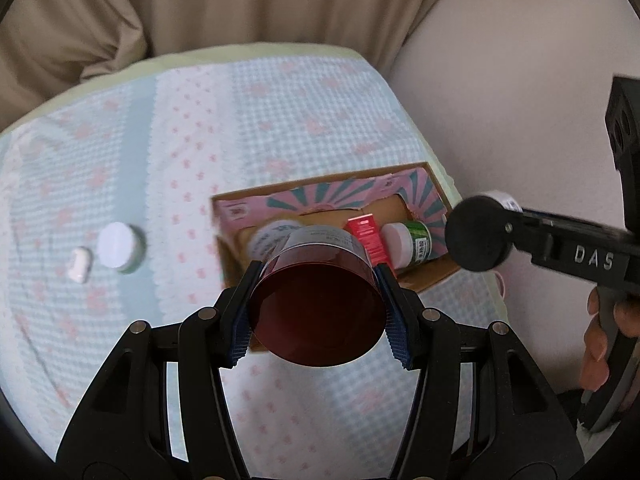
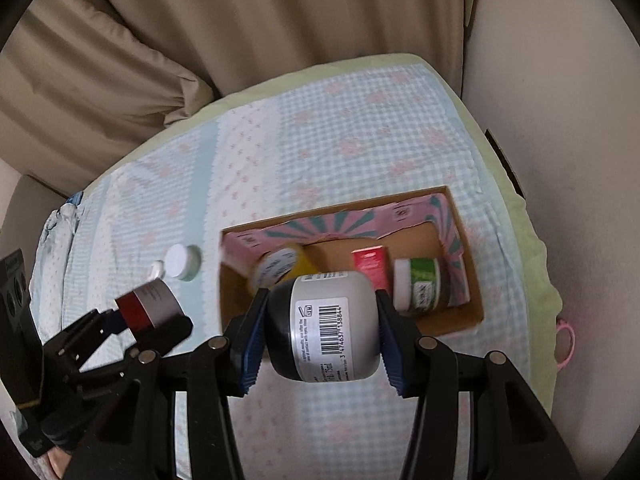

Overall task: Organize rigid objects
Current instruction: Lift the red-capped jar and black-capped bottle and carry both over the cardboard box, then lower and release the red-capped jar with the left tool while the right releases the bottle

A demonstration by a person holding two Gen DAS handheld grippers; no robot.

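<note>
The left hand-held gripper (image 1: 318,300) is clamped on a dark red jar (image 1: 318,300), its blue pads pressed against both sides, the jar lying on its side with the base toward the camera and held above the near edge of a cardboard box (image 1: 424,280). The right hand-held gripper (image 2: 320,332) grips a grey bottle (image 2: 324,328) with a black end and a barcode label, held sideways just in front of the same box (image 2: 472,280). The box sits open on a desk covered by a pale blue checked cloth (image 1: 280,128) with pink flowers. Inside it lie a yellow jar (image 2: 280,266) with a white lid at the left, a red carton (image 2: 372,266) in the middle and a green jar (image 2: 420,284) with a white lid at the right, the last two just beside each other. Left of the box, on the cloth, a white-lidded pot (image 1: 120,246) stands next to a small white case (image 1: 79,265). From the right wrist view the red jar (image 2: 150,306) appears at the left, well apart from the bottle. Beige curtains (image 1: 240,0) hang behind the desk
</note>
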